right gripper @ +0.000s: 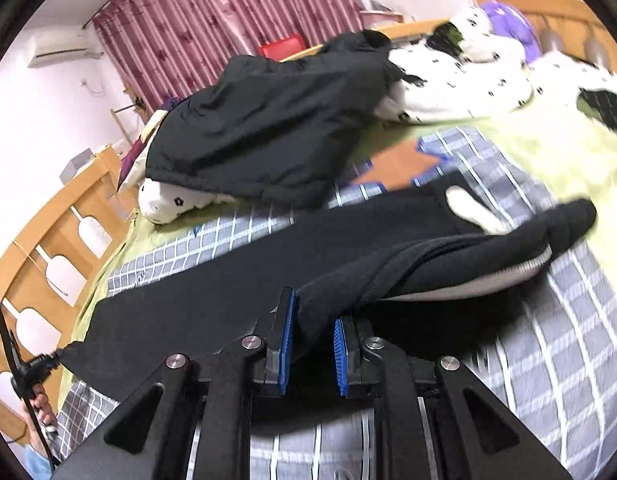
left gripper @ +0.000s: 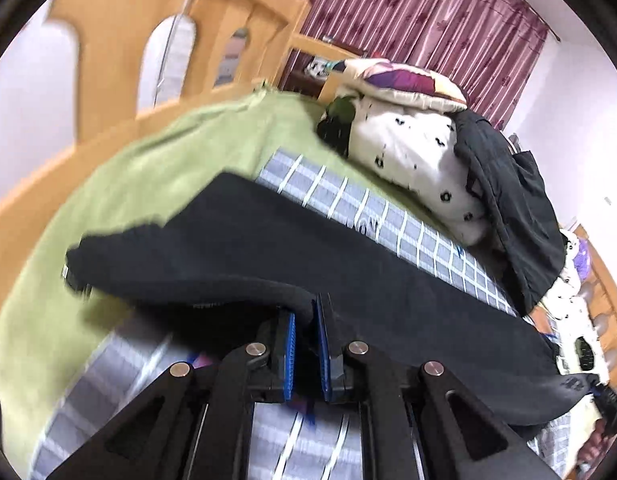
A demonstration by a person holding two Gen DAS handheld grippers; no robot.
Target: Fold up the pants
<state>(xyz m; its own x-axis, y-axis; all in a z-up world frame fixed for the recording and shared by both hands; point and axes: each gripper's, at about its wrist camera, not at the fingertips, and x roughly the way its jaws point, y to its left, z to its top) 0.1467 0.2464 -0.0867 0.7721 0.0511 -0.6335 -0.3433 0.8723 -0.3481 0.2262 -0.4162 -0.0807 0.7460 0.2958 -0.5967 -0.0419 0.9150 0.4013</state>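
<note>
1. Pants (left gripper: 236,248): black, lying lengthwise across the bed, running from the left of the left wrist frame to its lower right. In the right wrist frame the same pants (right gripper: 212,280) stretch from lower left to the right, where the waist end, with a pale lining showing, is bunched and lifted off the bed.

2. Your left tongs (left gripper: 305,320): bottom centre of the left wrist frame, blue pads drawn close together on a raised fold of the pants' near edge. Cloth sits between the pads; you are gripping it.

3. Your right tongs (right gripper: 313,328): bottom centre of the right wrist frame, pads narrowed on a thick twisted roll of the black cloth, which passes between them. Held.

4. Checked sheet (left gripper: 388,216): grey-blue with white lines, under the pants, centre of the frame.

5. Green cover (left gripper: 148,160): beneath the sheet, filling the left of the frame.

6. Spotted quilt (left gripper: 408,148): white with black marks, upper centre right, heaped.

7. Dark jacket (right gripper: 268,128): draped over the quilt, upper centre of the right wrist frame.

8. Wooden bed frame (left gripper: 108,40): upper left, with arched cut-outs.

9. Curtain (left gripper: 428,12): dark pink, top of the frame.

10. Air conditioner (right gripper: 58,46): on the wall, upper left of the right wrist frame.
</note>
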